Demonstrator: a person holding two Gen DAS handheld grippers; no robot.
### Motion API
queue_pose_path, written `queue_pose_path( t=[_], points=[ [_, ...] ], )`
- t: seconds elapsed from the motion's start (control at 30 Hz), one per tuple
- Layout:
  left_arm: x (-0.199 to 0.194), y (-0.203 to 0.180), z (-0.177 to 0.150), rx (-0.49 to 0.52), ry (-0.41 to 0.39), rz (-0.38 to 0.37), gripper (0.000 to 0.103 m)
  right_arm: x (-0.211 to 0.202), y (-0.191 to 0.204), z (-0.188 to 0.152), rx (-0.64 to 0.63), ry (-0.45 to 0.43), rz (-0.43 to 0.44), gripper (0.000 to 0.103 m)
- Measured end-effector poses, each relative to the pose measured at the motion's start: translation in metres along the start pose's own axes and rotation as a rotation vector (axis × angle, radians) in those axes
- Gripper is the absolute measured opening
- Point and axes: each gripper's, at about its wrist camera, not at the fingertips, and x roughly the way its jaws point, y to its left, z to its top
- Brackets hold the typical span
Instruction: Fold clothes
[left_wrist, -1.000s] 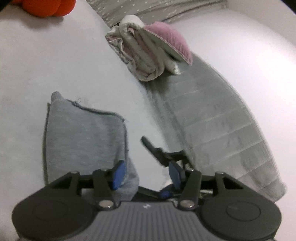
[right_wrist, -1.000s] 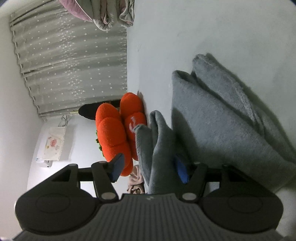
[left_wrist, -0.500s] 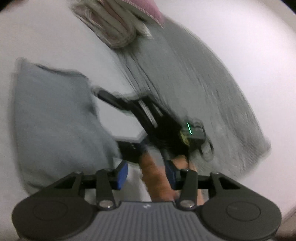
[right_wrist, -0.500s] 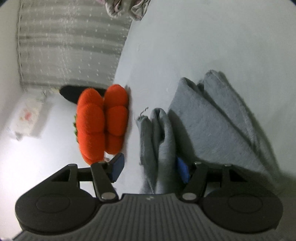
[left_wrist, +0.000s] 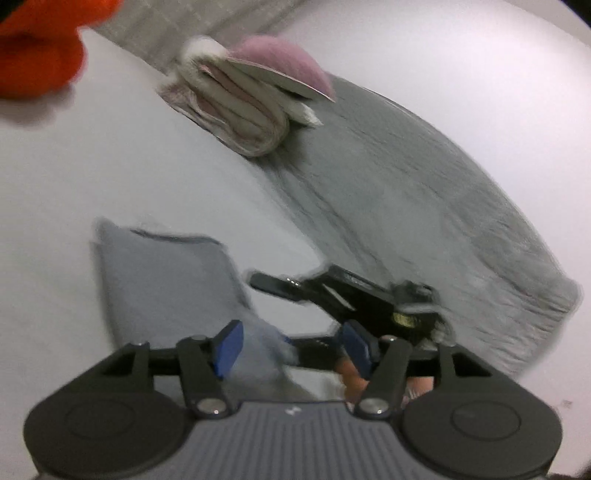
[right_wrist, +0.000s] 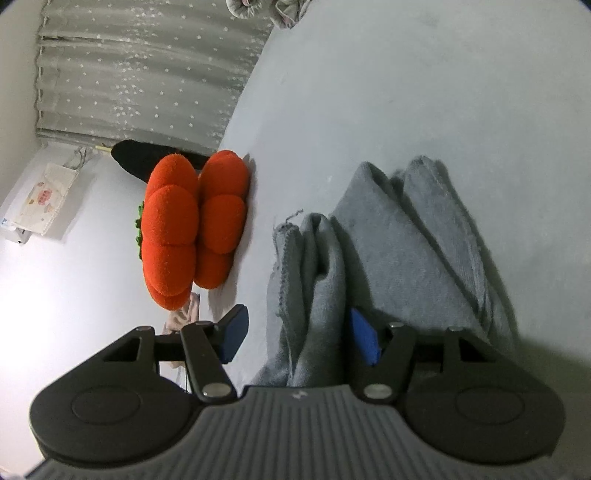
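A grey sweatshirt-like garment (right_wrist: 413, 236) lies in loose folds on the white bed (right_wrist: 406, 92). One bunched fold of it (right_wrist: 314, 280) stands between the blue pads of my right gripper (right_wrist: 297, 336), resting against the right pad (right_wrist: 364, 339); the jaws stand wide apart. In the left wrist view the same garment (left_wrist: 166, 284) lies flat at lower left, and a corner of it reaches between the fingers of my left gripper (left_wrist: 291, 347), which is open. The black right gripper (left_wrist: 351, 295) and a bit of the person's hand show just beyond it.
A folded pink and white stack of clothes (left_wrist: 251, 107) sits at the far edge of the bed beside a grey quilted blanket (left_wrist: 424, 206). An orange plush pumpkin (right_wrist: 192, 225) rests at the bed's edge, in front of grey star-patterned curtains (right_wrist: 147, 66).
The left wrist view swung sharply and came back, and is still blurred. The right gripper turned slightly, with the grey fold staying between its open fingers.
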Motion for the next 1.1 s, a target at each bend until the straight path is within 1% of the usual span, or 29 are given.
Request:
queue_pose_path(
  t=[0.07, 0.13, 0.23, 0.3, 0.37, 0.4, 0.43, 0.47, 0.53, 0.67, 0.7, 0.77, 0.87, 0.97, 1.1],
  points=[
    [0.011, 0.003, -0.003, 0.018, 0.017, 0.034, 0.060, 0.002, -0.001, 0.000, 0.005, 0.009, -0.002, 0.066],
    [0.025, 0.003, -0.011, 0.011, 0.046, 0.055, 0.059, 0.004, 0.000, 0.000, 0.008, 0.016, -0.002, 0.066],
    [0.045, -0.002, -0.025, 0.033, 0.091, 0.044, 0.059, 0.006, 0.002, -0.002, -0.008, 0.023, -0.008, 0.066],
    [0.054, -0.009, -0.032, 0.076, 0.108, 0.044, 0.059, 0.008, 0.004, -0.005, -0.026, 0.028, -0.014, 0.066],
    [0.056, -0.013, -0.033, 0.091, 0.108, 0.046, 0.059, 0.012, 0.007, -0.008, -0.076, 0.016, -0.037, 0.065],
    [0.056, -0.014, -0.034, 0.097, 0.108, 0.045, 0.059, 0.014, 0.008, -0.009, -0.104, 0.007, -0.048, 0.056],
    [0.051, -0.014, -0.031, 0.082, 0.100, 0.033, 0.059, 0.016, 0.009, -0.010, -0.132, -0.002, -0.059, 0.045],
    [0.047, -0.013, -0.028, 0.068, 0.092, 0.021, 0.059, 0.017, 0.009, -0.010, -0.143, -0.007, -0.062, 0.023],
    [0.036, -0.012, -0.022, 0.044, 0.067, -0.002, 0.059, 0.020, 0.009, -0.010, -0.164, -0.017, -0.069, 0.023],
    [0.021, -0.009, -0.012, 0.042, -0.032, 0.018, 0.059, 0.011, 0.013, -0.002, -0.150, -0.040, 0.021, 0.022],
    [0.017, -0.008, -0.009, 0.042, -0.056, 0.023, 0.058, 0.008, 0.013, 0.002, -0.131, -0.047, 0.049, 0.022],
    [0.010, -0.006, -0.005, 0.040, -0.104, 0.034, 0.054, 0.003, 0.006, 0.009, -0.076, -0.057, 0.091, 0.023],
    [0.016, -0.005, -0.012, 0.040, -0.087, 0.054, 0.051, -0.004, -0.007, 0.021, -0.008, -0.063, 0.131, 0.023],
    [0.030, -0.010, -0.019, 0.074, -0.039, 0.058, 0.049, -0.008, -0.016, 0.024, 0.007, -0.065, 0.104, 0.023],
    [0.050, -0.023, -0.031, 0.130, 0.027, 0.062, 0.049, -0.015, -0.028, 0.028, 0.026, -0.068, 0.069, 0.023]
  ],
)
